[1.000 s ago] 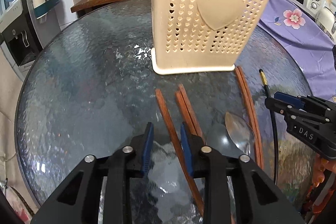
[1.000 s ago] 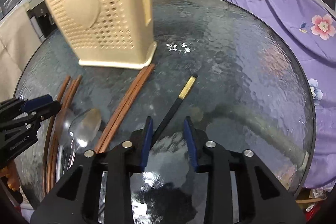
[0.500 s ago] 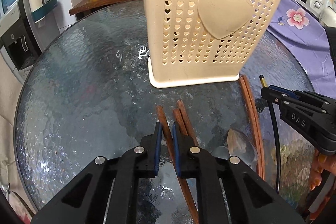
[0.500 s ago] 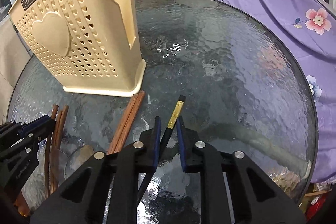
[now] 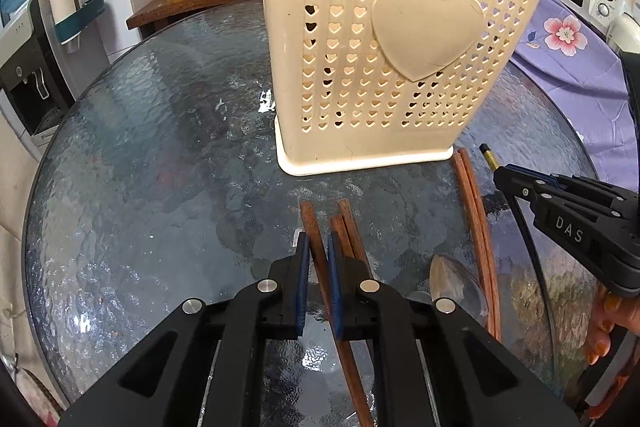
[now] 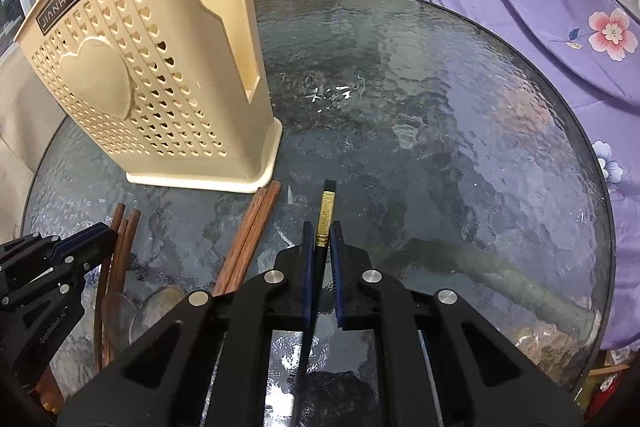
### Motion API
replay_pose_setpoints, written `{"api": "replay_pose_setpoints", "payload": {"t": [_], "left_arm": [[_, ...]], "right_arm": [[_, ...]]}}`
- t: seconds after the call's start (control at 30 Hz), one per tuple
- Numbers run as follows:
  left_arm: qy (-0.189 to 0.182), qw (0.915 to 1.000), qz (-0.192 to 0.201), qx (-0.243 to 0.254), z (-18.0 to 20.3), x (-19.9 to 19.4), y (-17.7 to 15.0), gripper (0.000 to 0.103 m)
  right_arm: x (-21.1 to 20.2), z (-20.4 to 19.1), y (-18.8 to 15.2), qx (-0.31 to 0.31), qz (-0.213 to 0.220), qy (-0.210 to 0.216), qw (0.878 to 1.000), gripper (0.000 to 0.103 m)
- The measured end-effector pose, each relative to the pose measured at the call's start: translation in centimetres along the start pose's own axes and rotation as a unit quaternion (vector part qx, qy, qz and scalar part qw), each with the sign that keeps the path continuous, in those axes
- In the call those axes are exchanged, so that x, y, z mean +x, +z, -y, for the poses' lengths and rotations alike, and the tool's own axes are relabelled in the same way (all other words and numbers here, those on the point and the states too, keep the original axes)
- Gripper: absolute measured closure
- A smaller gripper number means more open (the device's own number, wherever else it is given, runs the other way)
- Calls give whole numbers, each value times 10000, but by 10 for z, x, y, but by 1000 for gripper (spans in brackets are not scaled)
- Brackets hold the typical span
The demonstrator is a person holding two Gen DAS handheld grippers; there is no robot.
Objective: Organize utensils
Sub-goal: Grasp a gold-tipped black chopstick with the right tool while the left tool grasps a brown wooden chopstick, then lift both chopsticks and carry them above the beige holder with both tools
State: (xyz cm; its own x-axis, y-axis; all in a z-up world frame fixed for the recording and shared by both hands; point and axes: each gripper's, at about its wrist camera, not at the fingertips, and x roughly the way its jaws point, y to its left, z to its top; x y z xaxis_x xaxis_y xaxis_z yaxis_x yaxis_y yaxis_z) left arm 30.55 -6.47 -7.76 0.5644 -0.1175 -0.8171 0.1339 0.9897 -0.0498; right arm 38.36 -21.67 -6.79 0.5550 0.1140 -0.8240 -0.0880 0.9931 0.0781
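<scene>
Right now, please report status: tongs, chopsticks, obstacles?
Left tongs shut on brown chopstick. Right tongs shut on black chopstick. Utensil holder ahead, nothing blocking.

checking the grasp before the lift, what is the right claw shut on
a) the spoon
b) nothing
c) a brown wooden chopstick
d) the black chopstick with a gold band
d: in the right wrist view the right claw is shut on the black chopstick, whose gold-banded end sticks out past the tips; the wooden ones and the spoon lie off to its left.
</scene>
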Motion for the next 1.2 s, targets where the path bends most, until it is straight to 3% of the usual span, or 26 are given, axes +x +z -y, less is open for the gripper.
{"api": "replay_pose_setpoints", "payload": {"t": [0.47,0.73,1.0,1.2], "left_arm": [[-208,9991,59,-355,-25,1,13,96],[-351,9972,545,-368,-28,-38,21,96],[-455,9904,1291,-183,-21,-104,22,96],[-536,9850,1634,-119,-16,-138,20,96]], "right_arm": [[-7,13,0,182,138,388,9990,95],[-48,12,4,115,653,802,9946,95],[-116,11,8,-136,1289,1261,9835,95],[-166,4,2,-417,1682,1433,9744,95]]}}
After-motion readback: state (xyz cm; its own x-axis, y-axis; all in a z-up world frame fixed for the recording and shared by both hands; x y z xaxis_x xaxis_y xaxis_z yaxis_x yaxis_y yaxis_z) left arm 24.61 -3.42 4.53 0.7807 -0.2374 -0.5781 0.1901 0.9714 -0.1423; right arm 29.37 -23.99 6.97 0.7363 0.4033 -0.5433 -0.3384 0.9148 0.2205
